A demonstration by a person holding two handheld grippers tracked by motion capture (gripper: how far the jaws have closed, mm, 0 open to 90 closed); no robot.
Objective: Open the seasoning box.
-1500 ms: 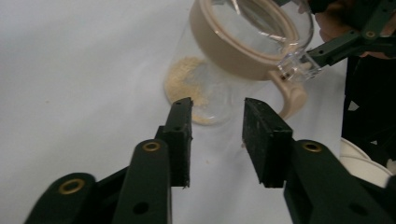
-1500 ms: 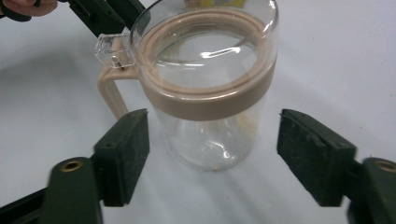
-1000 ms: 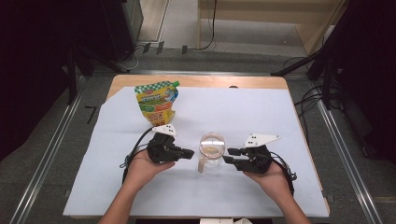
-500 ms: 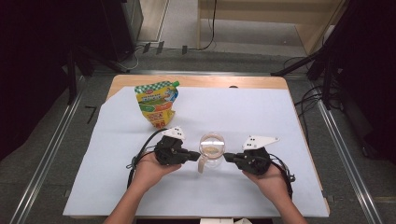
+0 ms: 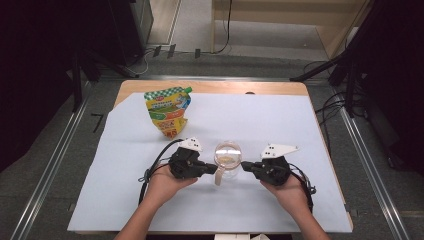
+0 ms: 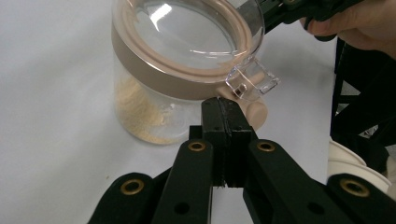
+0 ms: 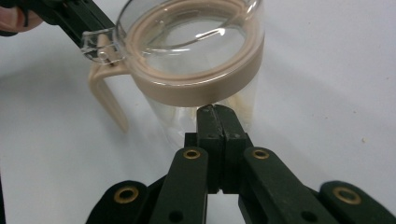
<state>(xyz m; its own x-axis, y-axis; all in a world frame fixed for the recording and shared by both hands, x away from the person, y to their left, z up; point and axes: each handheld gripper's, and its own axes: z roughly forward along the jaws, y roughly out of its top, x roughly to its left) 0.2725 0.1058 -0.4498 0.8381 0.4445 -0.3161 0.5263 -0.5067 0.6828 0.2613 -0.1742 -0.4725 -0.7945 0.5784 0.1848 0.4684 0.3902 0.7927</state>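
Note:
A clear glass jar (image 5: 227,159) with a beige lid ring, a beige handle and a clear flip tab stands on the white sheet, with some pale powder at its bottom. My left gripper (image 5: 214,170) is shut, and its tips (image 6: 227,109) press against the handle side just under the clear tab (image 6: 252,80). From the opposite side my right gripper (image 5: 245,165) is also shut. Its tips (image 7: 216,116) touch the glass wall of the jar (image 7: 196,56) right below the beige band. Nothing is held between either pair of jaws.
A yellow and green stand-up pouch (image 5: 167,111) stands at the back left on the white sheet (image 5: 300,130), which covers the wooden table (image 5: 210,87). A white cup-like thing (image 6: 352,163) sits by the table's near edge. Dark stands and cables surround the table.
My left gripper has moved right until its tips reach the jar's handle. My right gripper has edged left against the jar's wall. The jar and pouch have stayed put.

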